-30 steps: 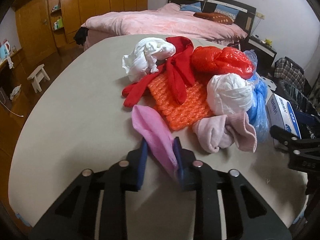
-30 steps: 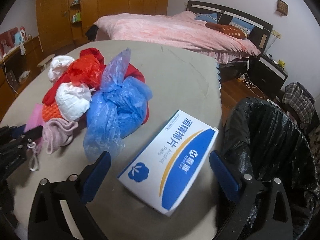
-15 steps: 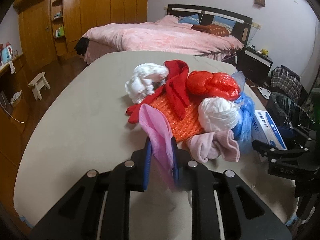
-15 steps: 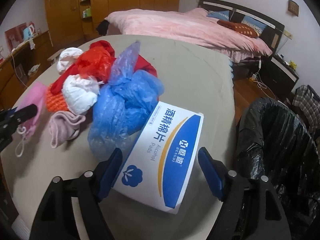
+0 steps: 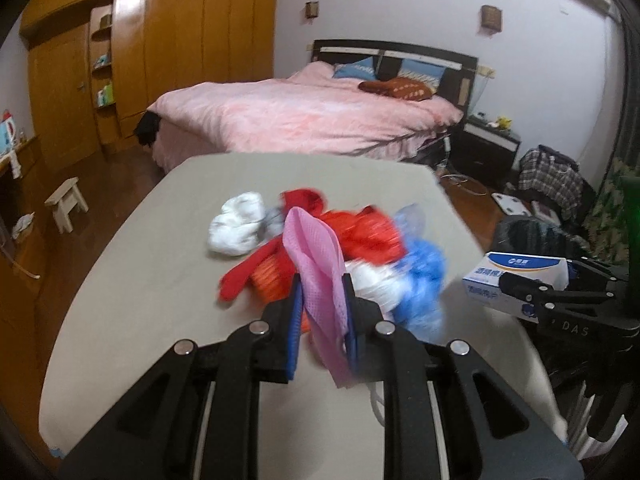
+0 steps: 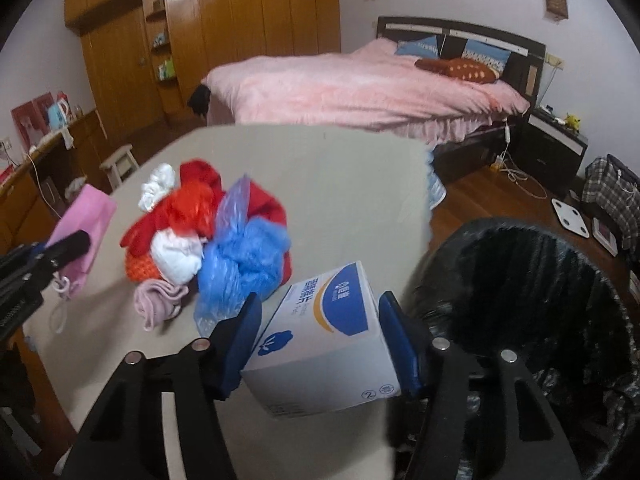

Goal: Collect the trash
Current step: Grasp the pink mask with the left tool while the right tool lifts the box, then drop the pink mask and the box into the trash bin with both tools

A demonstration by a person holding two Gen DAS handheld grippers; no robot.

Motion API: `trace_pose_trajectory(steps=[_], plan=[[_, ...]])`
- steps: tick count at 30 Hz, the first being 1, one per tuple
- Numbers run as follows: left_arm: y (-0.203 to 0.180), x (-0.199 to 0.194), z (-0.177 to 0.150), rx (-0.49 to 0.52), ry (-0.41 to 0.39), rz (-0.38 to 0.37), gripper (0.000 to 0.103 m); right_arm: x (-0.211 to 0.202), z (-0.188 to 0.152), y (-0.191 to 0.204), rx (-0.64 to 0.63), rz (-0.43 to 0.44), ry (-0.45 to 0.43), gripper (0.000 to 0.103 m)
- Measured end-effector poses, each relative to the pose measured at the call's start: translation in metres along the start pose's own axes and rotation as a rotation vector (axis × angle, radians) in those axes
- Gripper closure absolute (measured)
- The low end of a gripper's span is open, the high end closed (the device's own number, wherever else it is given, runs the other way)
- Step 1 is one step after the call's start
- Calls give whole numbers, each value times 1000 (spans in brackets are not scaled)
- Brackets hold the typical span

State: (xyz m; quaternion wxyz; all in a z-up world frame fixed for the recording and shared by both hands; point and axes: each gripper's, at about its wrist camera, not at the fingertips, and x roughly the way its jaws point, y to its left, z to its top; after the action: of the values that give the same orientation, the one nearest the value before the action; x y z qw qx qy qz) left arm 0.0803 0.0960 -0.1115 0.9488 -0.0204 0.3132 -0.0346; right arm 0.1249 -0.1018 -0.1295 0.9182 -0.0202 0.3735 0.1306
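Here, left gripper (image 5: pixel 320 312) clamping pink pouch (image 5: pixel 316 264); right gripper (image 6: pixel 320 336), just closing, gripping white-blue box (image 6: pixel 324 344)

Both wrist fisheyes, angled down over beige table (image 5: pixel 132 280) toward bed (image 5: pixel 312 120). Left view close above table's near-left part; right view near table's right edge, beside black bin (image 6: pixel 540 300). Shared: clutter pile (image 6: pixel 208 236), white-and-blue box (image 5: pixel 516 280), bed, wardrobe (image 6: pixel 224 32).
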Motion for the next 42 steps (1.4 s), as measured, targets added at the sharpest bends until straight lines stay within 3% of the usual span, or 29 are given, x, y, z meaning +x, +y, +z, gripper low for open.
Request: trace_pose_trajectory(steps=[6,13,19,32,35,36,37,42], plan=[[-28,2,4,37,8,-48,86,0,-8,-5,36,67,42,43],[-44,7,2,73,29,-61,86,-25,2,-17,33,48,-26,44],[-76,13,11,120,19,-132,86,-52,10,-57,71,-39,-91,44],[-205,40,30,233,-9,-400,86,-91,-18,-168,228,-276,-110,43],[-230,54,32,229,14,-474,72,-96,-23,-186,251,-335,-110,41],[-234,57,32,227,19,-482,54,-99,-26,-191,265,-350,-113,36],[-237,60,32,223,22,-487,46,-101,-27,-194,273,-360,-117,31],[-230,65,29,214,34,-458,41,-109,-28,-197,280,-393,-154,11]])
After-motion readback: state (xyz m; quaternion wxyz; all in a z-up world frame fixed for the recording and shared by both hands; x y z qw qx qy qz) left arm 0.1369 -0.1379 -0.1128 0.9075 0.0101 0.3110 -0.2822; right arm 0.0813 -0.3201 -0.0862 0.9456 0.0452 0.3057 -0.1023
